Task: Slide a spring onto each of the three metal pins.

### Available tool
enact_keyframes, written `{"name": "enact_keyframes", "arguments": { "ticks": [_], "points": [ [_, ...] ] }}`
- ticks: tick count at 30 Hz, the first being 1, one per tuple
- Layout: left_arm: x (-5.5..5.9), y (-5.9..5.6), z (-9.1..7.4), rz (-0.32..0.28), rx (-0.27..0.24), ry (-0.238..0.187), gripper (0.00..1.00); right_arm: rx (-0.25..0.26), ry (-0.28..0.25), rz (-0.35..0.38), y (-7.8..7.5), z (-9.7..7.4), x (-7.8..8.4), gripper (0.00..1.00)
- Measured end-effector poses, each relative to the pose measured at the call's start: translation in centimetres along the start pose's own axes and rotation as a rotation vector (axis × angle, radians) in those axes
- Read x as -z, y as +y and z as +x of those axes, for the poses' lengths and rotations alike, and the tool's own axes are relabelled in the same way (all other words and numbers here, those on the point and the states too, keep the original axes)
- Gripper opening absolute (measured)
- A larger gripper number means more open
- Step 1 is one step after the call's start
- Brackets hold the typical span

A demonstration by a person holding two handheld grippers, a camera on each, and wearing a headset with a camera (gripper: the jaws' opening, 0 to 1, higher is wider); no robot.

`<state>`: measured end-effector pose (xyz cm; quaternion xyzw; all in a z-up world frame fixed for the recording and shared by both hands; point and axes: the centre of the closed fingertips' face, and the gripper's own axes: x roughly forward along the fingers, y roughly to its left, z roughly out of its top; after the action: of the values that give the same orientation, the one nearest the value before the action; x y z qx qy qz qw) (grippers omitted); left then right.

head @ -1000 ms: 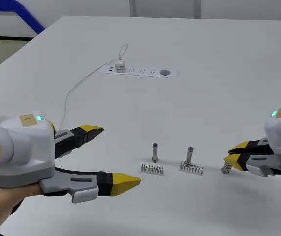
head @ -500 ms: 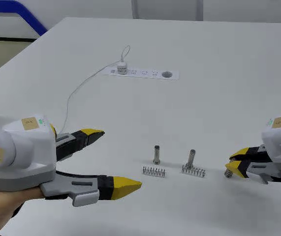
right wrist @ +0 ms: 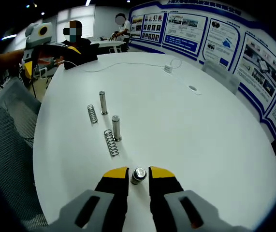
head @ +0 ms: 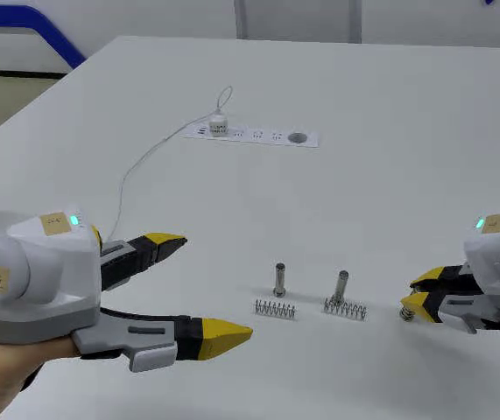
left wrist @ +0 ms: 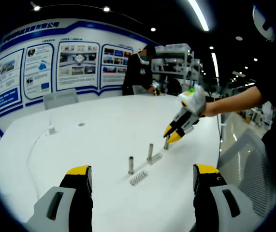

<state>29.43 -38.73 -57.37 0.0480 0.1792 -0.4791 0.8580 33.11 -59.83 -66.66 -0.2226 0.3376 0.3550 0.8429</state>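
Note:
Two bare metal pins point(head: 278, 278) point(head: 341, 285) stand upright mid-table, each with a loose spring point(head: 274, 308) point(head: 345, 308) lying in front of it. A third pin point(head: 404, 311), with a spring coiled round it, stands to their right. My right gripper point(head: 418, 293) has its yellow tips at that pin. In the right gripper view the pin point(right wrist: 138, 175) sits tight between the jaws of the right gripper point(right wrist: 138, 175). My left gripper point(head: 201, 286) hovers wide open to the left of the pins, holding nothing. The left gripper view shows the pins point(left wrist: 131, 164) point(left wrist: 150, 152) ahead of the left gripper point(left wrist: 141, 173).
A white power strip point(head: 254, 136) with a plugged charger and a trailing white cable point(head: 136, 166) lies farther back on the white table point(head: 390, 131). A mesh chair point(right wrist: 12, 145) stands beside the table edge. People stand in the background point(left wrist: 138, 72).
The head camera has shifted slightly, so everything sits lower in the picture. My right gripper's tips have closed in a little on the third pin. The left gripper stays open.

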Motion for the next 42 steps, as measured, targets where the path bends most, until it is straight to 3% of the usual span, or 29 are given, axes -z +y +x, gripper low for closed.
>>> {"name": "enact_keyframes", "arguments": {
  "ticks": [7, 12, 22, 26, 33, 38, 42],
  "points": [
    [0.1, 0.1, 0.0, 0.000, -0.002, 0.001, 0.88, 0.016, -0.027, 0.007, -0.2, -0.6, -0.7, 0.17],
    [0.1, 0.3, -0.1, -0.003, -0.005, 0.001, 0.88, 0.028, -0.076, 0.007, 0.0, -1.5, -2.2, 0.18],
    [0.2, 0.2, 0.1, -0.003, -0.002, 0.006, 0.88, -0.022, -0.142, -0.028, 2.2, -1.7, -4.8, 0.19],
    [0.3, 0.2, 0.1, -0.006, -0.003, 0.007, 0.88, -0.083, -0.153, -0.033, 3.9, -0.9, -5.2, 0.19],
    [0.8, 0.1, 0.1, -0.014, -0.003, 0.016, 0.88, -0.117, -0.088, -0.093, 5.5, 1.3, -4.1, 0.19],
    [1.2, 0.2, -0.1, -0.020, -0.006, 0.026, 0.88, -0.089, -0.054, -0.137, 5.2, 2.5, -3.5, 0.19],
    [1.3, 0.5, -0.4, -0.022, -0.018, 0.028, 0.88, -0.101, -0.031, -0.132, 5.0, 3.4, -3.2, 0.18]
  ]
}}
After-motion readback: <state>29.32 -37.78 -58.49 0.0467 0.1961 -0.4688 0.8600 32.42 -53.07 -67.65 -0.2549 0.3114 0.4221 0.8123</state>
